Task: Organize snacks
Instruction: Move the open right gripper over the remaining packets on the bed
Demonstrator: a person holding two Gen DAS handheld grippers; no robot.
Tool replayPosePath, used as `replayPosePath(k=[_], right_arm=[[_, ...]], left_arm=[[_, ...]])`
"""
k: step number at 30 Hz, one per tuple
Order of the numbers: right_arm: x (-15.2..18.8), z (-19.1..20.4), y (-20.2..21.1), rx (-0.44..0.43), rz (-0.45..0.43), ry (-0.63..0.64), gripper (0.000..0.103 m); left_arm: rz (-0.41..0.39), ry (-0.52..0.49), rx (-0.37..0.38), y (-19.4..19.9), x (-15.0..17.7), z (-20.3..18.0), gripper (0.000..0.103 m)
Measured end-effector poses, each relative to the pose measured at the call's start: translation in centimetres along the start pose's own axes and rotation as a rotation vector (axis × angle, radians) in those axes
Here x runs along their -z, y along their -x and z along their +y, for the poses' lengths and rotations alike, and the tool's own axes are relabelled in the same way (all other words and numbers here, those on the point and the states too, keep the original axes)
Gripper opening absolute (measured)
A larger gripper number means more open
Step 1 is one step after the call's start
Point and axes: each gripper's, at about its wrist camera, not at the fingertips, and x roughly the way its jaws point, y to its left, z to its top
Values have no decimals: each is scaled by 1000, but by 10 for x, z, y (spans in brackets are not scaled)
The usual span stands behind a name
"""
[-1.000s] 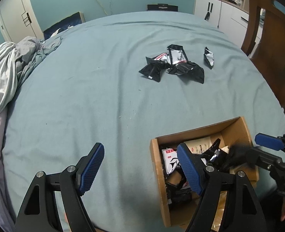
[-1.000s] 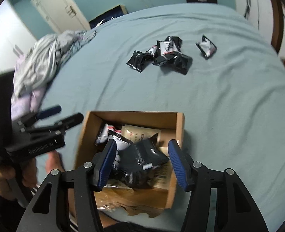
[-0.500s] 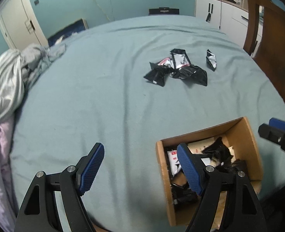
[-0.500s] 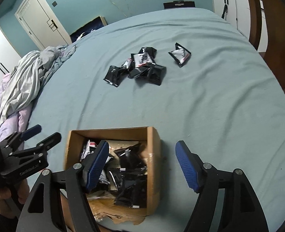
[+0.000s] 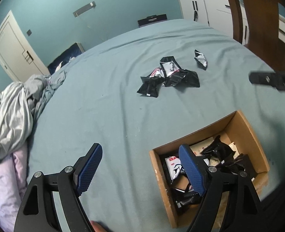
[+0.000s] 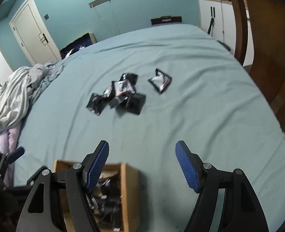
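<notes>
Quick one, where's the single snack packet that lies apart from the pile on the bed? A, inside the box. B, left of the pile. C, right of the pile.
C: the lone packet lies on the sheet, right of the pile.

Blue sheet (image 5: 103, 96) covers bed. Crumpled bedding (image 5: 13, 112) at left edge. White door (image 6: 32, 32), cabinets (image 5: 206, 7), wooden chair (image 6: 268, 48) beyond.

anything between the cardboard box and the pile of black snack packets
Nothing: only bare teal bedsheet between brown cardboard box and black snack packet pile, in the left wrist view.
</notes>
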Motion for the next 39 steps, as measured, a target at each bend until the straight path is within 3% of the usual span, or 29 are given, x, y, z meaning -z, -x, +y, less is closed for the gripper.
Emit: replayPosePath(k=[5, 12, 19, 27, 34, 39], right_arm=[[-15, 4, -22, 80, 69, 82, 71], [-45, -26, -50, 45, 114, 1, 71], [-76, -57, -110, -37, 220, -106, 71], [-102, -27, -177, -79, 271, 1, 71], [-110, -22, -235, -169, 325, -70, 71], [-113, -25, -242, -165, 292, -95, 71]], left_arm=[[30, -7, 17, -7, -3, -2, 83], [35, -6, 48, -7, -7, -4, 83], [63, 14, 82, -18, -13, 0, 86], [130, 73, 128, -46, -18, 11, 86], [158, 112, 139, -56, -17, 19, 86], [153, 118, 123, -56, -18, 19, 86]])
